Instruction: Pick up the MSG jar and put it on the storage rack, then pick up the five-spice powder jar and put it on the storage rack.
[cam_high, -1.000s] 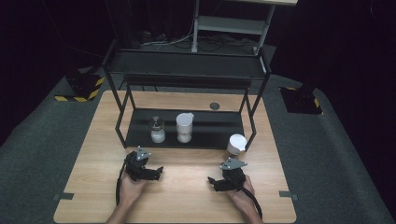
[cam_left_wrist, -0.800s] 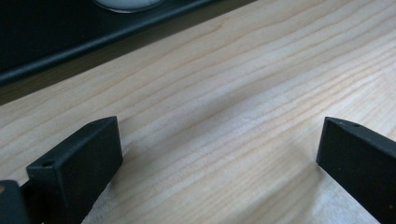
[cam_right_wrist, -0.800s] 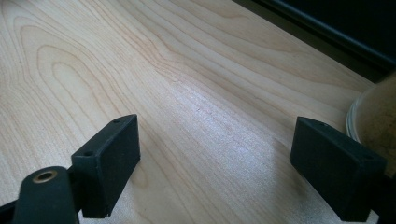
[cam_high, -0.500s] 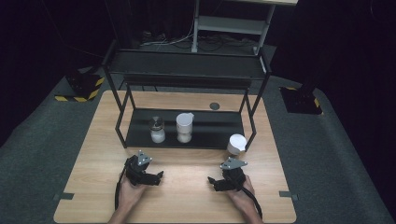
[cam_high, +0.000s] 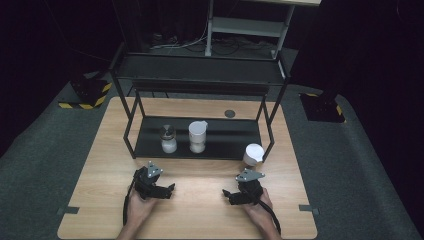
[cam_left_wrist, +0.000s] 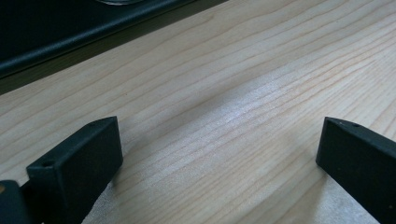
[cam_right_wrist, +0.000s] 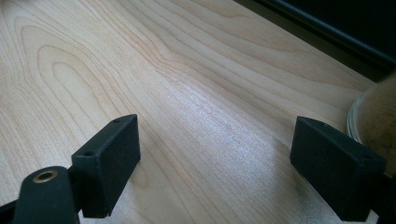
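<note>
Where the high view looks down, we rest both grippers on the pale wood-grain surface (cam_high: 200, 210), the left gripper (cam_high: 159, 189) and right gripper (cam_high: 235, 194) released; a round white cup (cam_high: 253, 154) stands upright just beyond the right one. Left gripper view: matte black blocky jaws apart over grain. Right gripper view: the same, the cup's rim (cam_right_wrist: 373, 116) beside one jaw.

The black two-jaw left gripper (cam_high: 161, 187) sits low in the person's left hand (cam_high: 137, 207), its jaws wide apart with nothing between them. The black two-jaw right gripper (cam_high: 231, 195) sits in the right hand (cam_high: 257, 207), jaws also apart and empty.
</note>
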